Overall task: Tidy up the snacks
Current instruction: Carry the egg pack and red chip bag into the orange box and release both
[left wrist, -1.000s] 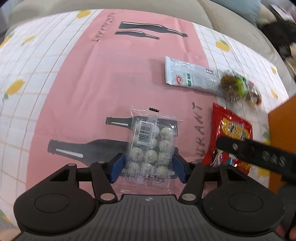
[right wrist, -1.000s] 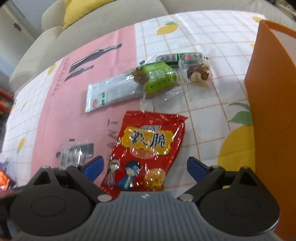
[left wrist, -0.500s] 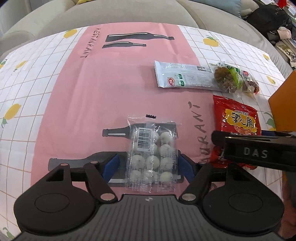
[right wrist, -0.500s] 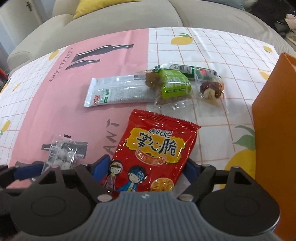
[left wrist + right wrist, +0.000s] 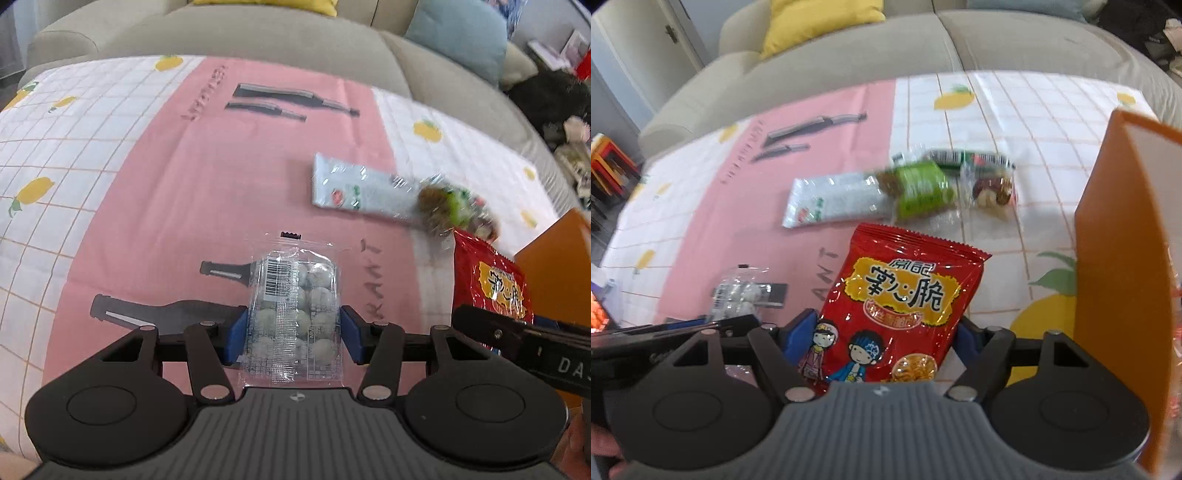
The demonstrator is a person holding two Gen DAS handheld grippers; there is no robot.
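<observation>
With both packs pinched, the left gripper (image 5: 291, 334) on the clear candy bag (image 5: 293, 314) and the right gripper (image 5: 877, 338) on the red snack bag (image 5: 897, 314), whose jaws have just closed in, lift level toward the orange box (image 5: 1119, 258) just right of the red bag.

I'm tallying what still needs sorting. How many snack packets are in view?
6: clear ball-candy pack in left tongs, red bag in right tongs; white, lime, dark-green, nut packets beyond. Box may hide more.
</observation>
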